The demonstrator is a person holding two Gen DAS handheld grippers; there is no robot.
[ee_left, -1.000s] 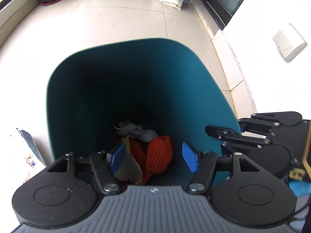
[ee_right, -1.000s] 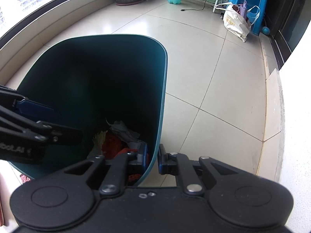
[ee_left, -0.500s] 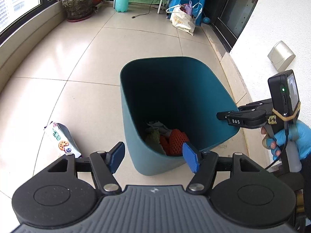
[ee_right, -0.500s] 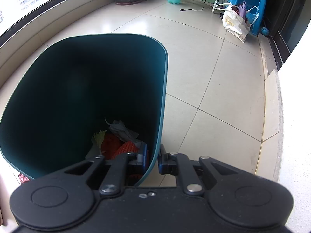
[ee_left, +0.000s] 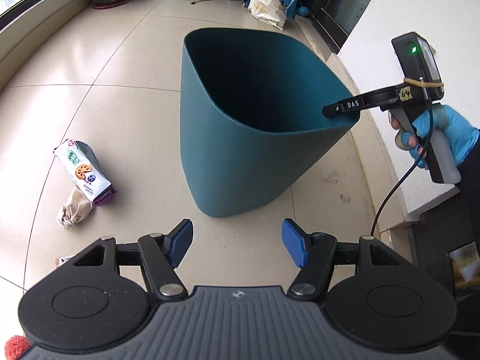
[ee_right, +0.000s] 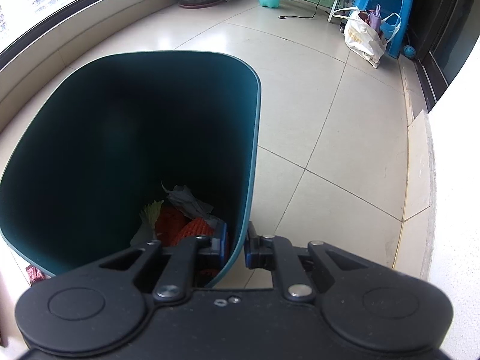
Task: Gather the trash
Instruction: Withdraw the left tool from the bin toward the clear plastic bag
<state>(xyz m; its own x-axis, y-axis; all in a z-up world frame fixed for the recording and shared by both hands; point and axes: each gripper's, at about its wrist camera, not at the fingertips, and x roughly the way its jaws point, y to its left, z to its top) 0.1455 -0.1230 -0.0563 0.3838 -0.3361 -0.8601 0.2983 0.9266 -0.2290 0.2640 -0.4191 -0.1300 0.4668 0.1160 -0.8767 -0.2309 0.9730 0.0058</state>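
Left wrist view: the left gripper (ee_left: 237, 244) hung empty, jaws wide; the biscuit wrapper (ee_left: 83, 171) lay on the floor (ee_left: 129, 114) ahead-left, its length running away from the fingers, beside the bin (ee_left: 240, 162).

Right wrist view: the right gripper (ee_right: 236, 244) pinched the bin's rim.

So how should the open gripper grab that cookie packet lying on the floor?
Come down from above with the left gripper and pinch the cookie packet across its narrow width near the middle. It lies flat and long on the floor, so the short sides probably fit between the fingers.
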